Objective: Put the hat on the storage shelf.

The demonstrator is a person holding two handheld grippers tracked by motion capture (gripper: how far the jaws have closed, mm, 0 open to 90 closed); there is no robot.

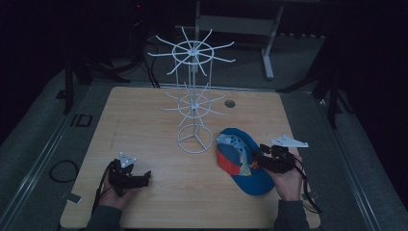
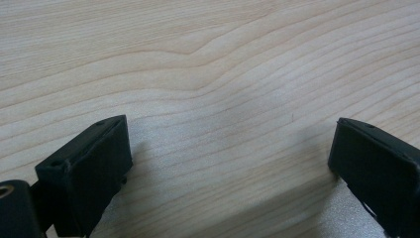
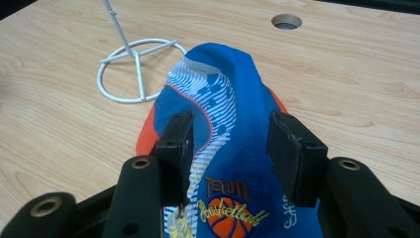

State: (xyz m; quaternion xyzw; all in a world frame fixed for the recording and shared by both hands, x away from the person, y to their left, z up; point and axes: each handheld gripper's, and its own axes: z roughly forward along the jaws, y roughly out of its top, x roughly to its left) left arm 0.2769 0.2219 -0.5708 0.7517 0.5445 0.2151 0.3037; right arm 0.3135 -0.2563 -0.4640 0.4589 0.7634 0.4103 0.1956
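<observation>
While the blue cap (image 3: pixel 237 124) lies beside the wire rack (image 1: pixel 194 103), right gripper (image 3: pixel 233 144) straddles its crown.
Jaws spread (not pinching); left gripper (image 2: pixel 230 158), well left of the rack, spread over bare table (image 2: pixel 208 59).

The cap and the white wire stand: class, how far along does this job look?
Done: nothing hangs on the wire stand yet. In hand: the right gripper has its jaws either side of the blue cap, which lies on the table; a firm grip is unclear. The left gripper waits open. Left: probably lifting and hanging the cap.

Left tool (image 1: pixel 144 177) gapes wide; right tool (image 1: pixel 257 159) half-spread.
</observation>
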